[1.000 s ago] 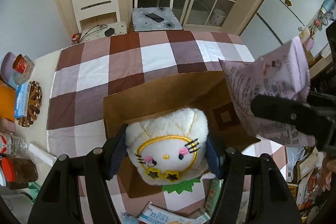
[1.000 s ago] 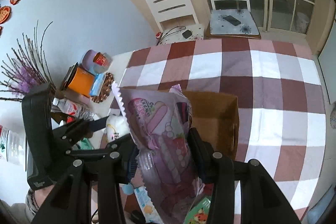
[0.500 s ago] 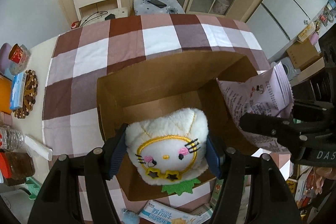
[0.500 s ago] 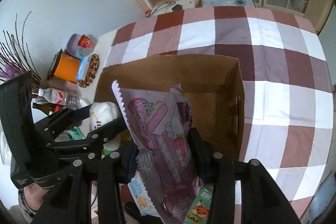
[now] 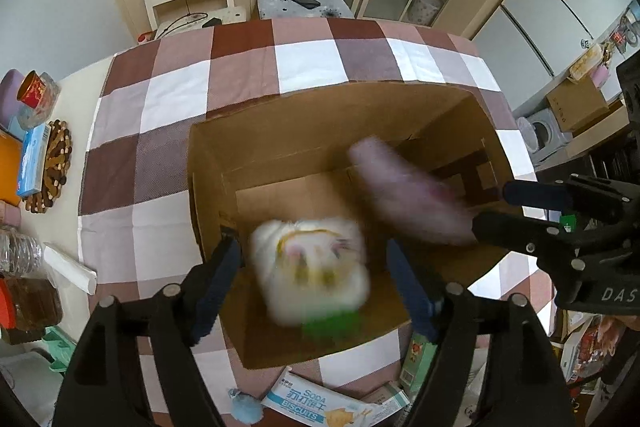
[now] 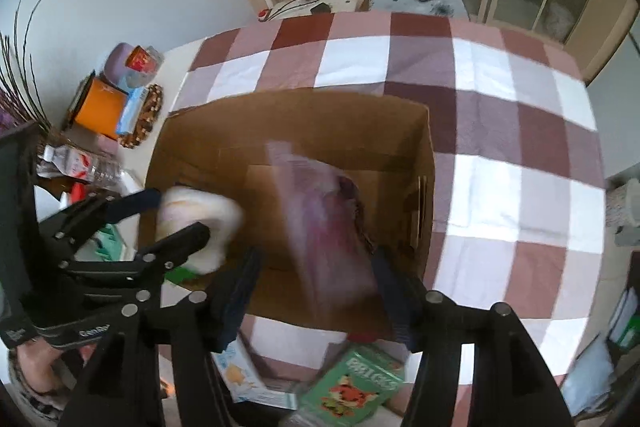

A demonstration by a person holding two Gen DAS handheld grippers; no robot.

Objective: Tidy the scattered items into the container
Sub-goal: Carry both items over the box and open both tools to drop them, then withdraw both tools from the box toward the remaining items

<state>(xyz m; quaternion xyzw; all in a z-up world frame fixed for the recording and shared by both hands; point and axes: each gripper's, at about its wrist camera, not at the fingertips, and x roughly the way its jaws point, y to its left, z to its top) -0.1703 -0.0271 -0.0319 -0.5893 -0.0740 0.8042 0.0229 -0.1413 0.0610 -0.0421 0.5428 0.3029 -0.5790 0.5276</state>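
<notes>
Fingers on both grippers have just been opening, and neither pair pinches anything now. Down at the bottom of the left wrist view, the left gripper (image 5: 312, 275) has its blue pads spread clear of the white plush toy (image 5: 310, 269), which is a blurry blob between them, over the inside of the cardboard box (image 5: 208, 187). Same story in the right wrist view: the right gripper (image 6: 314, 291) is spread too, and the pink snack bag (image 6: 324, 227) sits smeared in the middle of the frame, inside the box opening, with a gap to the left pad; whether it brushes the right pad I can't tell.

Box sits on the checked tablecloth (image 5: 308, 63) covering the surface. Still lying outside it along the bottom edge of the frames: a soda biscuits pack (image 5: 308, 401), a small blue fluffy thing (image 5: 246, 407) and a green box with a fox on it (image 6: 360, 387).
</notes>
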